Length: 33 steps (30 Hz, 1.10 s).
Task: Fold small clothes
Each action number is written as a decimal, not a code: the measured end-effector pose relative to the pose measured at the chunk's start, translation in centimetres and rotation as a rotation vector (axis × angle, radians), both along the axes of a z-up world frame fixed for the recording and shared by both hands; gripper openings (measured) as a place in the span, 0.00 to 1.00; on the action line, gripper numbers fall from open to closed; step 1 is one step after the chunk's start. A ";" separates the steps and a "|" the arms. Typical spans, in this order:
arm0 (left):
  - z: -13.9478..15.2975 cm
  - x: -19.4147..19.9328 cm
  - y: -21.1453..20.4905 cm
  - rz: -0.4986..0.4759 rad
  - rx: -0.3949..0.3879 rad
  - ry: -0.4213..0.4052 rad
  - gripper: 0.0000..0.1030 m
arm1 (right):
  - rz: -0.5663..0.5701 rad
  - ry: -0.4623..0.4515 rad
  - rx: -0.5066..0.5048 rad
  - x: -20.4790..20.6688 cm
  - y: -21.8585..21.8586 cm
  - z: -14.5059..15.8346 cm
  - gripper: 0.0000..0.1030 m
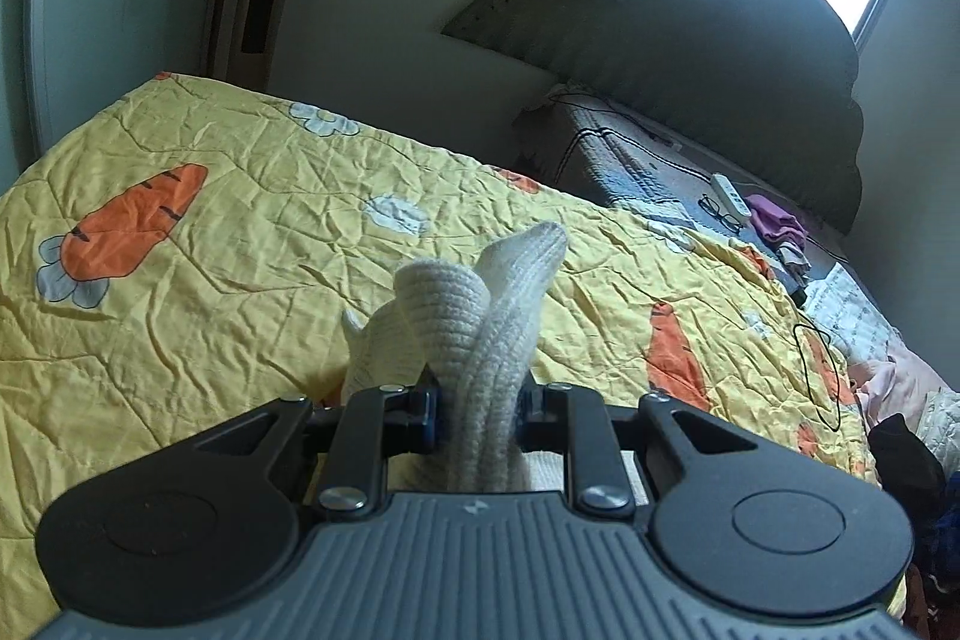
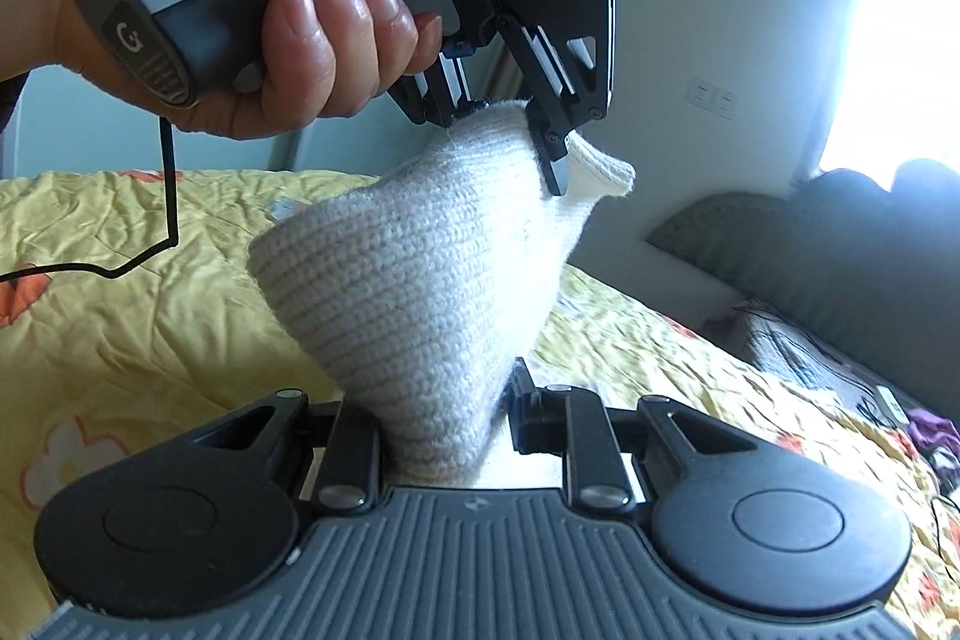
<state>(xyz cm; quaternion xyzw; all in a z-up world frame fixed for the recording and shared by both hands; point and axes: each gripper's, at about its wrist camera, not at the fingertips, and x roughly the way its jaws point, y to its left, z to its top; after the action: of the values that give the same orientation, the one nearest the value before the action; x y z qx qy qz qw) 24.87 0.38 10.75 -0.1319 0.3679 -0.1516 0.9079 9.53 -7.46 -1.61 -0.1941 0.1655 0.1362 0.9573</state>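
Clamped in both black grippers (image 2: 444, 406) (image 1: 477, 403), soft, light, floppy cream knitted garment (image 2: 414, 268) over yellow carrot-print quilt (image 1: 240, 196), best pinched at edges.

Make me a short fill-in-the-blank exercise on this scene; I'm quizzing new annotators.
1. Both grippers, left and right, are shut on a cream ____ garment.
2. The yellow quilt is printed with orange ____.
3. On the grey cover by the headboard, a pair of ____ lies beside the white power strip.
4. The garment hangs ____ the quilt, not flat on it.

Missing words: knitted; carrots; glasses; above
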 end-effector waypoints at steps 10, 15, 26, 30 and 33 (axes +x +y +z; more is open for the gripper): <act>-1.3 -0.5 -6.7 -0.062 0.008 0.019 0.20 | -0.075 0.063 0.138 -0.8 -5.8 -0.4 0.23; -1.9 -0.5 -9.4 -0.078 0.006 0.037 0.20 | -0.099 0.088 0.218 -0.9 -8.1 -1.0 0.23; -3.5 -0.7 -16.0 -0.137 0.038 0.071 0.20 | -0.151 0.162 0.444 -1.4 -13.5 -1.8 0.23; -4.9 -0.4 -18.8 -0.164 0.061 0.087 0.20 | -0.177 0.223 0.585 -0.7 -15.3 -3.2 0.23; -6.5 0.1 -20.5 -0.178 0.058 0.130 0.25 | -0.193 0.292 0.730 -0.3 -17.2 -4.5 0.24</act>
<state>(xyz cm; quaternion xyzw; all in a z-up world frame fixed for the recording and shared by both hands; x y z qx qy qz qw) 25.00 -20.08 4.29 -0.0819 0.4404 -0.2121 0.8685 9.28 -24.64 -6.12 0.1963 0.2578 0.1219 0.9382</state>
